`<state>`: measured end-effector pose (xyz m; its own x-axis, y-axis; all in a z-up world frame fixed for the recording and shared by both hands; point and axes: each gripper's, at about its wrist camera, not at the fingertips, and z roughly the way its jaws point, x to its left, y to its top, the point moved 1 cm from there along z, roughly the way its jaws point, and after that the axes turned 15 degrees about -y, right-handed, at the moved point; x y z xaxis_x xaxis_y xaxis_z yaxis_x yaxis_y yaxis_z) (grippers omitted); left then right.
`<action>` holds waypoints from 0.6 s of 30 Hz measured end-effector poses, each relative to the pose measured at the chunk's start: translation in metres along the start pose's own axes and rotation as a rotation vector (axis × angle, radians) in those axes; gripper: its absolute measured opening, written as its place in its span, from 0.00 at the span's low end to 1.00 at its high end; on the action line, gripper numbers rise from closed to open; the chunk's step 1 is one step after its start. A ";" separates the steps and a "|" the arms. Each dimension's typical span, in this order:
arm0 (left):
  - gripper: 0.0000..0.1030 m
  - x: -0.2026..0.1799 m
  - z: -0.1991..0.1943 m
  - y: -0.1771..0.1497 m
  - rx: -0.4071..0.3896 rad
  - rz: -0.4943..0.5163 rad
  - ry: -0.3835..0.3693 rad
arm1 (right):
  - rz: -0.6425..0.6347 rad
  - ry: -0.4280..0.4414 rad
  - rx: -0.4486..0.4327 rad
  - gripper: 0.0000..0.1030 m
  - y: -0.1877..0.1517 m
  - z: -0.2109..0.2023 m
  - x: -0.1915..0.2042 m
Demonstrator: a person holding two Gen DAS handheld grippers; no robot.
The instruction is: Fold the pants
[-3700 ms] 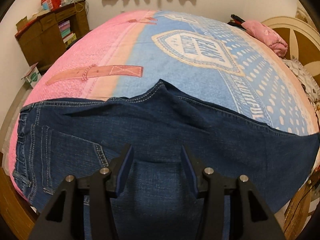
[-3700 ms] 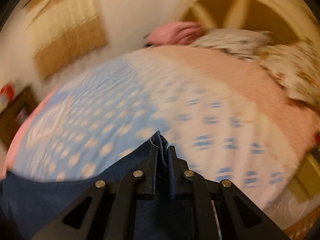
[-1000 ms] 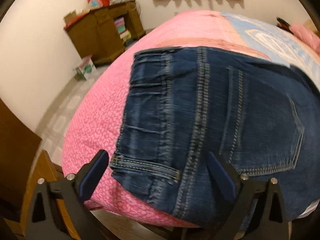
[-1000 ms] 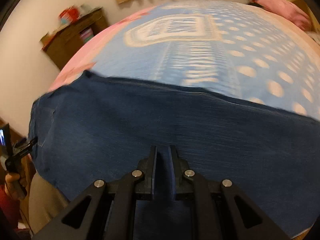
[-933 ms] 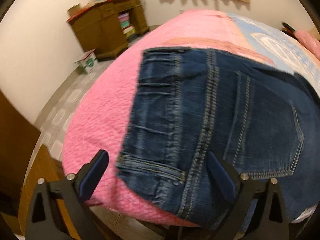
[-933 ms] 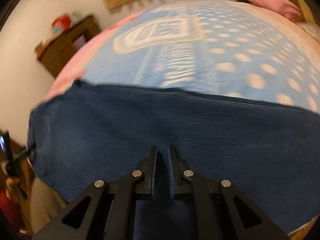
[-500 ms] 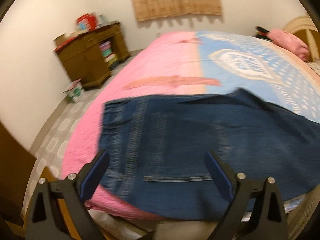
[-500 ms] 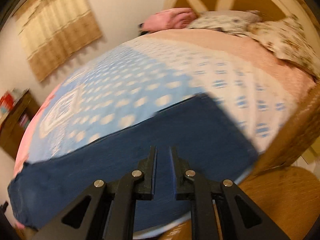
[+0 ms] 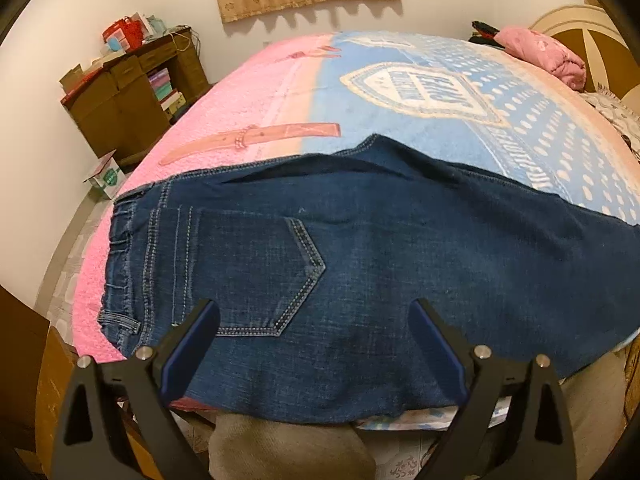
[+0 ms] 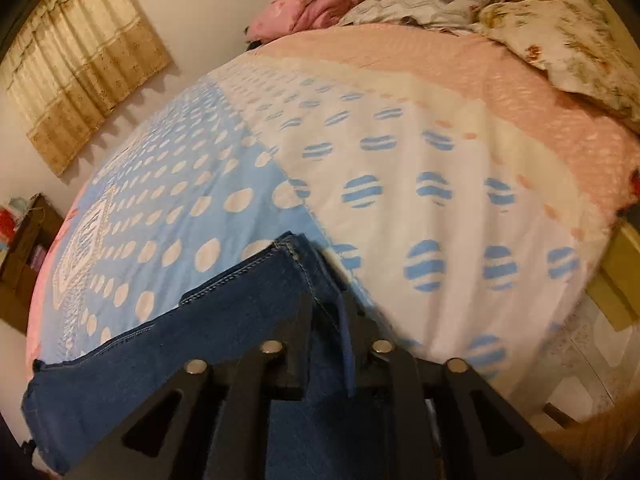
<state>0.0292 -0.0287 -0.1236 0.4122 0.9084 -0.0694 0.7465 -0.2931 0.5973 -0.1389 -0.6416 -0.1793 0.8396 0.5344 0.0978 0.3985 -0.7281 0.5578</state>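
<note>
Dark blue jeans (image 9: 340,264) lie folded lengthwise along the bed's near edge, waistband (image 9: 120,264) at the left, back pocket facing up. My left gripper (image 9: 314,320) is open wide and empty, hovering above the seat area near the pocket. In the right wrist view the leg end of the jeans (image 10: 248,304) runs under my right gripper (image 10: 326,304). Its jaws stand close together with the hem corner between them; whether they pinch the denim is not clear.
The bed (image 9: 400,80) has a pink and blue blanket. A wooden cabinet (image 9: 128,92) and a small box (image 9: 106,174) stand at the left wall. A pink bundle (image 9: 540,54) and pillows (image 10: 560,40) lie by the headboard. The wooden bed frame (image 10: 616,276) edges the right side.
My left gripper has swung from the waistband toward the middle of the jeans and stays open. My right gripper has travelled along the leg to the hem end.
</note>
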 end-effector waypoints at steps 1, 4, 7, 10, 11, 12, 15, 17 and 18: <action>0.94 -0.001 -0.001 0.001 -0.002 0.000 0.005 | -0.018 0.021 0.014 0.46 0.000 0.004 0.004; 0.94 -0.002 0.000 0.004 0.001 0.003 0.011 | -0.114 0.008 -0.003 0.58 -0.004 0.006 0.019; 0.94 -0.004 0.002 0.004 0.007 0.013 0.016 | -0.104 -0.036 -0.010 0.58 -0.002 0.008 0.014; 0.94 -0.006 0.003 0.003 0.011 0.011 0.011 | -0.138 -0.053 0.007 0.58 -0.005 0.013 0.018; 0.94 -0.007 0.003 0.003 0.013 0.011 0.006 | -0.177 -0.075 -0.004 0.58 -0.009 0.013 0.023; 0.94 -0.008 0.004 0.003 0.014 0.013 0.004 | -0.207 -0.085 -0.006 0.58 -0.011 0.013 0.026; 0.94 -0.009 0.005 0.002 0.021 0.021 0.003 | -0.248 -0.035 0.054 0.46 -0.014 0.011 0.026; 0.94 -0.010 0.006 0.002 0.023 0.019 -0.004 | -0.279 0.015 0.105 0.19 -0.014 0.006 0.022; 0.94 -0.010 0.007 0.002 0.022 0.016 -0.009 | -0.277 0.085 0.134 0.17 -0.015 0.002 0.020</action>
<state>0.0298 -0.0401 -0.1273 0.4288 0.9009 -0.0675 0.7513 -0.3141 0.5804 -0.1274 -0.6210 -0.1879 0.6610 0.7498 0.0290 0.6572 -0.5971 0.4599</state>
